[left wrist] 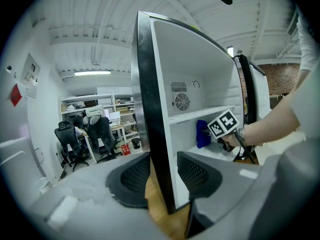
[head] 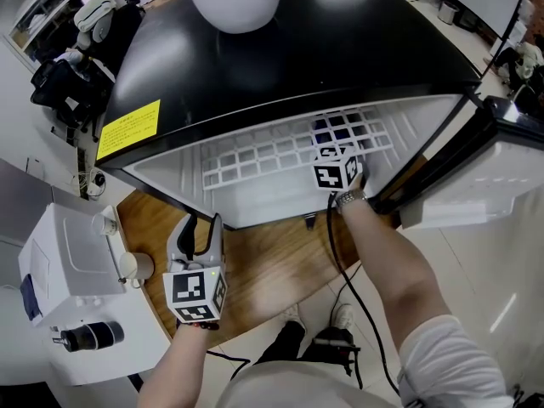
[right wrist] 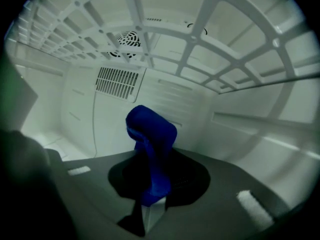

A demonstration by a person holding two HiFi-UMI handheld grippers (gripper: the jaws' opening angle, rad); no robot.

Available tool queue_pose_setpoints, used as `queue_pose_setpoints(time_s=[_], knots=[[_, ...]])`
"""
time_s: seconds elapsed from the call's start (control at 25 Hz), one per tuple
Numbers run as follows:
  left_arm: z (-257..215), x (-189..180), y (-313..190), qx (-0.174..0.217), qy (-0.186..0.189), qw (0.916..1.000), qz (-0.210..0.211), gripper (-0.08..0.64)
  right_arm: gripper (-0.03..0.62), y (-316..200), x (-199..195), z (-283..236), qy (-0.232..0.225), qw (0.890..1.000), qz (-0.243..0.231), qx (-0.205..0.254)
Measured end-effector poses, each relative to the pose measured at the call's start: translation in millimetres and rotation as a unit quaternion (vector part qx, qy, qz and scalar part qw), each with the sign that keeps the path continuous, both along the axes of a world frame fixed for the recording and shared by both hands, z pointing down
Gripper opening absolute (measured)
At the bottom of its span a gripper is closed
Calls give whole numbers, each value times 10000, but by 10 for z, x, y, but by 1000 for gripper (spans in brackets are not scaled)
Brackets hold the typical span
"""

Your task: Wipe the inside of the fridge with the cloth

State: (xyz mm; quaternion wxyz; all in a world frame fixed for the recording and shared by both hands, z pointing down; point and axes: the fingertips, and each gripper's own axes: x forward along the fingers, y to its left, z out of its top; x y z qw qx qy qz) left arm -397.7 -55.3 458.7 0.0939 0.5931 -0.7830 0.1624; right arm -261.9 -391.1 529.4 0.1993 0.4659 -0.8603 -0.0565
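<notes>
A small fridge (head: 280,58) with a black top stands open below me, its white grid shelf (head: 280,151) showing. My right gripper (head: 333,138) reaches in under that shelf and is shut on a blue cloth (head: 327,128). In the right gripper view the cloth (right wrist: 150,134) stands bunched up between the jaws of the right gripper (right wrist: 152,181), in front of the white back wall. The left gripper (head: 197,228) hangs outside, low and to the left, open and holding nothing. From the left gripper (left wrist: 164,176) I see the fridge's black front edge (left wrist: 150,124) and the cloth (left wrist: 202,133) inside.
The fridge door (head: 476,168) stands open at the right. A white machine (head: 72,253) sits at the left, beside the wooden surface (head: 272,270). A black cable (head: 340,270) trails from the right hand. A vent grille (right wrist: 116,82) sits on the back wall.
</notes>
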Motion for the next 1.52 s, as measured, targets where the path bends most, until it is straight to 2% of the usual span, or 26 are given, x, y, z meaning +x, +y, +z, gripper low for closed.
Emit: queue_pose_setpoints(time_s=[0.2,0.52,0.72,1.0,1.12,1.36,1.52], knots=[[-2,8,3,28,22,10000,53,167,71,224,-73,-72,-294,9991,-302,-45],[-9,22,20,70,69,9998,149,167,71,964,-559,-107,-578,9915,-1143,-209],[-15,34,26,72,73,9997,219,167,71,1420,-958,-208,-853,9822,-1639,-349],[-17,40,36,92,87,9995,276,167,71,2009,-1457,-305,-1117,9636,-2357,-578],[0,31,48,65,46,9995,292,166,71,2149,-1613,-182,-997,9586,-2554,-765],[10,32,50,70,22,9994,324,166,71,2177,-1756,247,-443,9569,-2640,-1131],[3,33,53,101,-18,9993,346,166,71,2150,-1746,406,-54,9584,-2625,-1120]])
